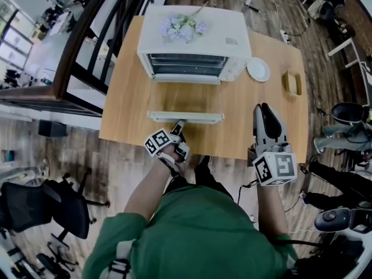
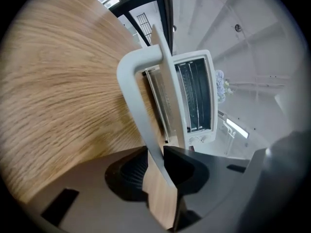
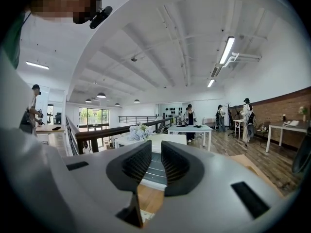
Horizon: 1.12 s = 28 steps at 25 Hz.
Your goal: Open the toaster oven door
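Observation:
A white toaster oven (image 1: pixel 195 39) stands at the back of the wooden table (image 1: pixel 125 115). Its door (image 1: pixel 186 100) lies folded down flat toward me, and the rack inside shows. My left gripper (image 1: pixel 177 125) is at the door's front edge, shut on the white door handle (image 1: pixel 186 117). In the left gripper view the handle (image 2: pixel 141 106) runs edge-on between the two pads of the left gripper (image 2: pixel 156 166), with the oven (image 2: pixel 197 96) beyond. My right gripper (image 1: pixel 263 108) hovers over the table's right front part, tilted upward. Its jaws (image 3: pixel 156 161) stand a narrow gap apart with nothing between them.
Pale flowers (image 1: pixel 183 25) lie on the oven's top. A white plate (image 1: pixel 258 70) and a small wooden holder (image 1: pixel 292 83) sit right of the oven. A dark railing (image 1: pixel 87 39) runs along the table's left side. An office chair (image 1: pixel 40 208) stands at lower left, people at right.

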Each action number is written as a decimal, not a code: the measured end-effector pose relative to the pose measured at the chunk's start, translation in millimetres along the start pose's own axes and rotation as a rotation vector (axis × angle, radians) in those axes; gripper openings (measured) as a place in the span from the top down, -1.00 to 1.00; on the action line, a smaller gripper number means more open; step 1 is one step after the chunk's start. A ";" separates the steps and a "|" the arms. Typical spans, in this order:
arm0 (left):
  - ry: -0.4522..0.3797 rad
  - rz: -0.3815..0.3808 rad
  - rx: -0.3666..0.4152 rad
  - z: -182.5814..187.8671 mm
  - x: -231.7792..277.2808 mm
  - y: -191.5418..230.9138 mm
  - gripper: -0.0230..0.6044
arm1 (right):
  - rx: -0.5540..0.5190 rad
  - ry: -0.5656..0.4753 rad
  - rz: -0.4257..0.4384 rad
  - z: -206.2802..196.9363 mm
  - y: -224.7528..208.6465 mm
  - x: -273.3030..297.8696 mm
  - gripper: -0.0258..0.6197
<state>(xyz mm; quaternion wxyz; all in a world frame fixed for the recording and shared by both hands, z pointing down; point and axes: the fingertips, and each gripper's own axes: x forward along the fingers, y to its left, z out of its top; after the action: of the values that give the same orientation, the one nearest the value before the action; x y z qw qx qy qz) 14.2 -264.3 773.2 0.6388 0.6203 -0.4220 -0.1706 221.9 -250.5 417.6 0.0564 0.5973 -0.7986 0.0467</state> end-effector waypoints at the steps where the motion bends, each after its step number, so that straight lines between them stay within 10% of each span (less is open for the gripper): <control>1: 0.000 0.004 -0.001 -1.1 -0.1 3.2 0.56 | -0.004 0.001 0.000 -0.2 0.2 -0.5 0.68; 19: 0.076 0.176 0.088 -11.2 -29.7 25.0 0.61 | 0.006 -0.023 0.036 6.8 12.0 11.0 0.68; 28: -0.084 0.144 0.453 69.2 -101.3 -33.3 0.57 | 0.038 -0.043 0.075 10.6 24.6 30.6 0.68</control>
<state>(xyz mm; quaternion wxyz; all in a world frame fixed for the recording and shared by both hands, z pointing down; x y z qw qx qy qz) -86.9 -239.8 700.2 0.4759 0.7083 -0.5189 -0.0513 189.3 -274.1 411.5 0.0260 0.5686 -0.8206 0.0511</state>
